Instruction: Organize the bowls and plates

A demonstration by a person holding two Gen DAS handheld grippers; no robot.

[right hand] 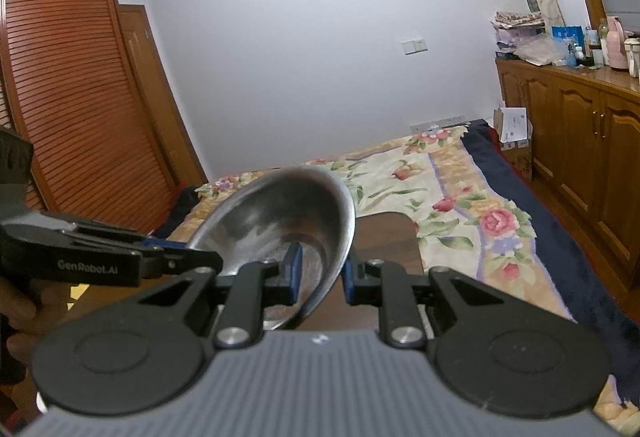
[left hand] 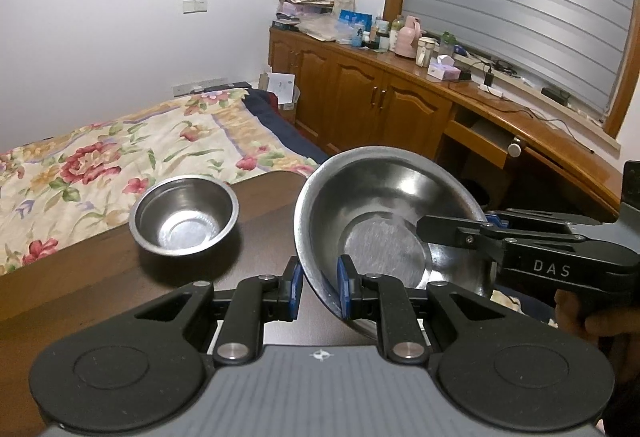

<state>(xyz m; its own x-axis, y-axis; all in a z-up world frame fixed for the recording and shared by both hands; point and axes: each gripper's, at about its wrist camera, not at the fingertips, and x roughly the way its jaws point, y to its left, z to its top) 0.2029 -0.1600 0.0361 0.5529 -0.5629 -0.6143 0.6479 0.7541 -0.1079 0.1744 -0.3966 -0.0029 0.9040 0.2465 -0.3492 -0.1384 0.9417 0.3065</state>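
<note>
Both tongs grip one big steel bowl (left hand: 384,221), tilted and lifted off the dark table (left hand: 256,221). Left tongs (left hand: 319,289) are clenched on the near rim, one blue pad (left hand: 343,287) inside the bowl, the other outside. Right tongs (right hand: 319,274) are clenched on the rim at the other side, again one pad inside and one outside. From the left wrist view the right tongs come in from the right edge, reaching over the bowl's rim, with a hand (left hand: 592,321) behind them. From the right wrist view the left tongs come in from the left edge onto the same bowl, fingers of the person's hand (right hand: 20,301) dimly visible below.

A small steel bowl (left hand: 185,215) sits upright on the table, left of the big bowl and apart from it, nothing inside it.

Beyond the table: a bed (left hand: 120,153) with a floral cover. A wooden cabinet (left hand: 372,97) runs along the right wall, its top crowded with bottles, boxes and a pink flask (left hand: 409,36). A slatted wardrobe door (right hand: 80,109) stands at the left in the right wrist view.
</note>
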